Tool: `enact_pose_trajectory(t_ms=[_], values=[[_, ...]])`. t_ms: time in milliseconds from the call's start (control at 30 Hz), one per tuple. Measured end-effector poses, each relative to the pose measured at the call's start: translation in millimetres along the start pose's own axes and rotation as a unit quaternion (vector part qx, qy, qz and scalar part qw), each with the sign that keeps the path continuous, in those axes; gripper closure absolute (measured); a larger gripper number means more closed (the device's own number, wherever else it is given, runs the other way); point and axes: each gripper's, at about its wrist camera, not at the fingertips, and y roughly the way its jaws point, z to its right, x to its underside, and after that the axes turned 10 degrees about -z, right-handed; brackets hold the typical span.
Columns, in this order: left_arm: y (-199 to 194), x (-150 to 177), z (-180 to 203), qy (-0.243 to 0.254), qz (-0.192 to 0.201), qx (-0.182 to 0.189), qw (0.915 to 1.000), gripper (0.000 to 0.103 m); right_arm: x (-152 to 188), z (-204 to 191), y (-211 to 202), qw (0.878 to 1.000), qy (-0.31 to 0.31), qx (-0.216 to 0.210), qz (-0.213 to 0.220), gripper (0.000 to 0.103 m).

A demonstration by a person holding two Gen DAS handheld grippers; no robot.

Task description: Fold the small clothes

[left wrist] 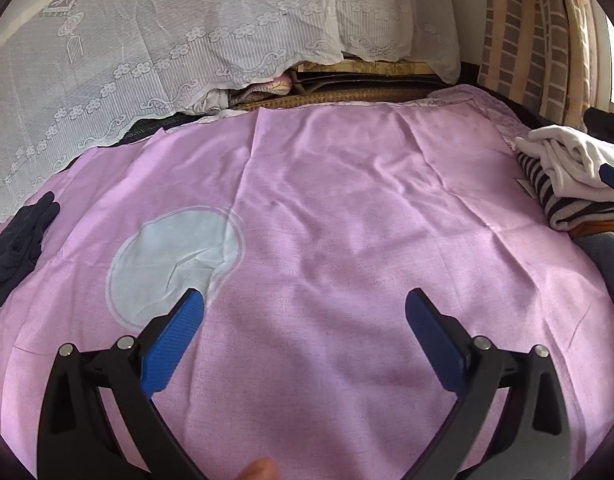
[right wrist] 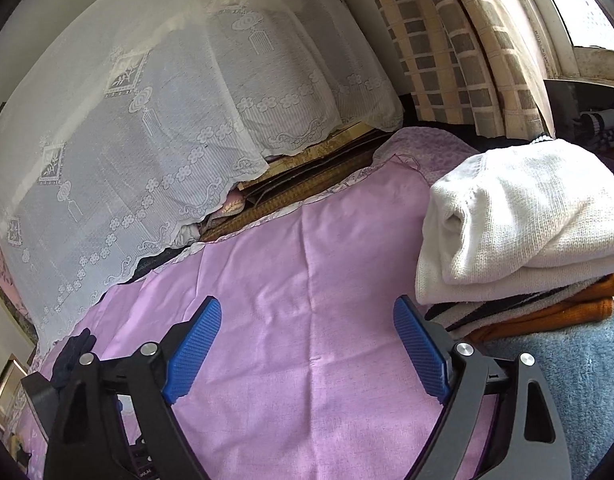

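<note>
The left gripper (left wrist: 305, 304) hangs over the pink sheet (left wrist: 347, 200) with its blue pads spread wide and nothing between them, only bare cloth below. The right gripper (right wrist: 307, 312) likewise stands wide open and holds nothing; its right pad sits just beside the foot of the stack of folded clothes (right wrist: 523, 248), apart from it as far as the right wrist view shows.

That stack lies at the right edge of the sheet: a white knit garment (right wrist: 527, 208) on top, a black-and-white striped piece (left wrist: 547, 188) under it, an orange one (right wrist: 567, 312) lower, all resting on a blue towel (right wrist: 567, 380). In the left wrist view the stack is well off to the right and beyond the pads.

A crumpled dark navy garment (left wrist: 15, 248) lies unfolded at the far left of the sheet, well apart from both grippers. A white lace cover (left wrist: 147, 40) drapes behind the sheet
</note>
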Motion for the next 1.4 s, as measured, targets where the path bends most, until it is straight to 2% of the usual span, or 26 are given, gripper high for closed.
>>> enact_pose_trajectory(t_ms=[67, 167, 267, 367, 500, 667, 833, 967, 1067, 1133, 1233, 1400], values=[[-3.6, -0.4, 1.1, -0.001, -0.001, -0.021, 0.9998, 0.005, 5.5, -5.2, 7.2, 1.000, -0.007, -0.007, -0.010, 0.014], [-9.1, -2.0, -10.5, -0.021, -0.006, -0.010, 0.9997, 0.005, 12.7, -20.6, 14.3, 0.999, -0.023, -0.023, -0.028, 0.014], [-24.8, -2.4, -30.1, -0.031, 0.012, -0.062, 0.9975, 0.005, 21.9, -50.3, 16.7, 0.997, -0.053, -0.041, -0.037, 0.014], [-43.9, -0.4, -69.9, -0.056, 0.027, -0.092, 0.9938, 0.005, 33.3, -98.3, 25.7, 0.991, -0.104, -0.061, -0.054, 0.013], [-65.5, 11.0, -140.3, -0.108, 0.036, -0.166, 0.9795, 0.005, 48.9, -186.8, 44.9, 0.976, -0.161, -0.120, -0.087, 0.013], [-86.5, 30.2, -230.5, -0.183, 0.036, -0.229, 0.9553, 0.005, 79.7, -309.9, 59.9, 0.952, -0.244, -0.168, -0.076, 0.013], [-88.2, 46.5, -299.8, -0.238, 0.030, -0.265, 0.9338, 0.005, 103.3, -379.7, 81.3, 0.953, -0.224, -0.187, -0.079, 0.009], [-85.5, 55.4, -333.2, -0.272, 0.034, -0.257, 0.9267, 0.005, 120.4, -408.1, 104.4, 0.954, -0.208, -0.191, -0.106, 0.009], [-86.3, 56.5, -340.1, -0.275, 0.041, -0.258, 0.9251, 0.005, 133.9, -414.8, 109.3, 0.950, -0.227, -0.187, -0.107, 0.009], [-83.6, 54.6, -338.4, -0.267, 0.037, -0.263, 0.9264, 0.005, 137.6, -411.1, 108.5, 0.950, -0.235, -0.181, -0.099, 0.009], [-79.2, 53.0, -336.5, -0.268, 0.032, -0.238, 0.9331, 0.005, 133.1, -405.6, 109.5, 0.949, -0.236, -0.179, -0.106, 0.009], [-78.1, 54.2, -334.7, -0.266, 0.034, -0.237, 0.9337, 0.005, 126.6, -400.7, 106.3, 0.950, -0.236, -0.179, -0.099, 0.009]])
